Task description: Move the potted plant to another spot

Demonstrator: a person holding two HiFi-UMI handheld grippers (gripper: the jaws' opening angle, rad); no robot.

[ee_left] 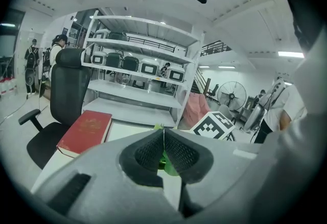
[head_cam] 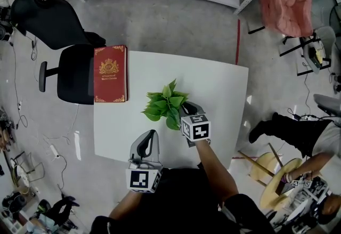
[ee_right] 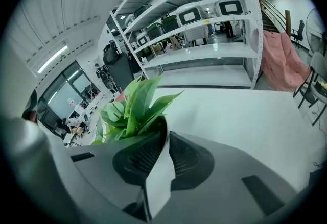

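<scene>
Item: the green leafy potted plant [ee_right: 134,106]. Its foliage rises just left of and ahead of my right gripper [ee_right: 166,136], whose jaws are pinched on a thin white wall, apparently the pot's rim.

My left gripper [ee_left: 163,135] has its jaws pressed together on nothing, with the plant beyond its tips.

Status: hold secured. I cannot tell whether the pot has lifted off the white table [head_cam: 224,89]. Carrying and setting down are outstanding.

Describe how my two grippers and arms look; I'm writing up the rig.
Both are alike: the left gripper and right gripper have smooth light-grey moulded bodies with two dark, ribbed, wedge-shaped pads. Each carries a white cube printed with black square markers. No cables show. The person wears a black top.
</scene>
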